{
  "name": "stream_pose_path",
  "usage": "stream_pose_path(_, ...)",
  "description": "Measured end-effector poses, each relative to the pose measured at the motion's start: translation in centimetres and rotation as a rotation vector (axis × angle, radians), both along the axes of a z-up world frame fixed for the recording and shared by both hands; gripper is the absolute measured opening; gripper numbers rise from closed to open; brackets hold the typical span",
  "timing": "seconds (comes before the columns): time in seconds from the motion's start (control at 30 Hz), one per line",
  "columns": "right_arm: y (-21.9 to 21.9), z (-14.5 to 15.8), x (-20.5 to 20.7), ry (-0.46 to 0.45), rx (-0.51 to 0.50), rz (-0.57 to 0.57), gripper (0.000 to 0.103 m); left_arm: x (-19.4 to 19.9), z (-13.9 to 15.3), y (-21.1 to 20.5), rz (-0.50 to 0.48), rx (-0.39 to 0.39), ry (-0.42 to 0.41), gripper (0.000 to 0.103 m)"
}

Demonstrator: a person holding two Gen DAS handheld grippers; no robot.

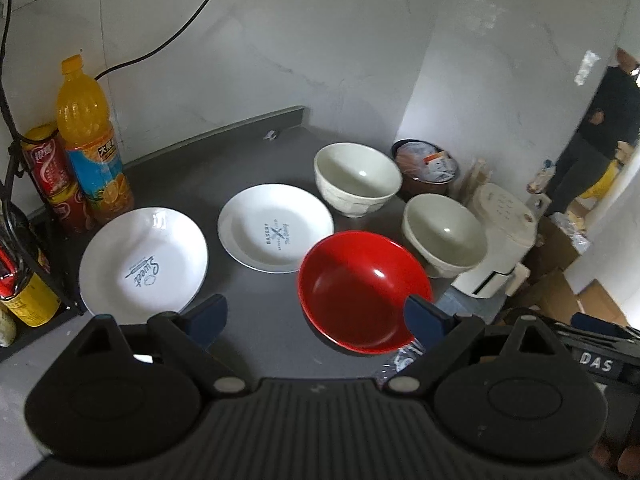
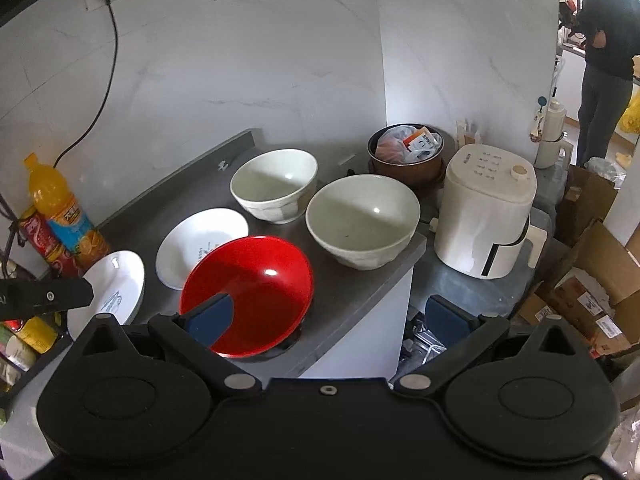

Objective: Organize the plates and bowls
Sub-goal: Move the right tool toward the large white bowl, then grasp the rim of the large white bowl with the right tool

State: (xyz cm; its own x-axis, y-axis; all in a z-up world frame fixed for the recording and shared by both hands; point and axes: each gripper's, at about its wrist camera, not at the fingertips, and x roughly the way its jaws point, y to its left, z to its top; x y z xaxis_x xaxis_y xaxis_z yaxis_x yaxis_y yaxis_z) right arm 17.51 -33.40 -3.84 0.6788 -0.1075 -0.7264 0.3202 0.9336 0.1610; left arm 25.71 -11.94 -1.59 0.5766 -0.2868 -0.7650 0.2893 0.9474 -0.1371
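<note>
On the grey counter [image 1: 260, 320] lie two white plates: one marked "Sweet" [image 1: 143, 262] [image 2: 110, 292] at the left, one marked "Bakery" [image 1: 275, 227] [image 2: 200, 242] beside it. A red bowl [image 1: 362, 290] [image 2: 250, 292] sits near the counter's front right corner. Behind it stand two cream bowls, the far one [image 1: 357, 178] [image 2: 275, 185] and the near one [image 1: 443, 234] [image 2: 362, 220]. My left gripper [image 1: 316, 314] is open above the counter's front, its right finger over the red bowl's rim. My right gripper [image 2: 332, 318] is open too, its left finger in front of the red bowl.
An orange juice bottle [image 1: 90, 140] and red cans [image 1: 54, 176] stand at the back left by a black rack [image 1: 24, 264]. A brown pot with packets [image 2: 406, 150] and a white air fryer [image 2: 486, 216] sit right of the bowls. Cardboard boxes [image 2: 592, 280] lie on the floor; a person [image 2: 608, 60] stands far right.
</note>
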Motion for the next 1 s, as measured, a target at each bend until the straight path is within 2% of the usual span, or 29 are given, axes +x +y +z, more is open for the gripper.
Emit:
stream_pose_path(0.23,-2.9,-1.0,2.1,-0.001,-0.010,0.005,0.103,2.5,-0.8,-2.8,0.030,-0.015,0.011,0.094)
stream_pose_path(0.37,-4.8,-1.4,3.6,0.000,0.028,0.015,0.102,4.1,-1.2,-5.1,0.030,-0.030,0.017,0.093)
stream_pose_path(0.47,-6.0,-2.1,5.0,0.011,0.015,0.034,0.098,5.3,-1.7,-7.0,0.028,-0.032,0.028,0.092)
stream_pose_path(0.53,-6.9,-2.6,5.8,0.012,0.014,0.036,0.086,6.2,-2.2,-8.2,0.024,-0.035,0.037,0.092)
stream_pose_path(0.63,-8.3,-3.7,7.2,0.037,0.033,0.037,0.072,7.6,-2.8,-9.6,0.031,-0.036,0.039,0.091)
stream_pose_path(0.77,-10.0,-5.1,8.8,0.066,0.074,0.039,0.065,9.4,-3.9,-11.1,0.040,-0.038,0.058,0.086)
stream_pose_path(0.93,-11.7,-6.7,10.7,0.099,0.111,0.045,0.045,11.2,-5.5,-13.5,0.001,-0.021,0.090,0.075)
stream_pose_path(1.0,-12.3,-7.4,11.5,0.113,0.134,0.051,0.042,11.7,-6.1,-14.5,-0.011,-0.020,0.097,0.071)
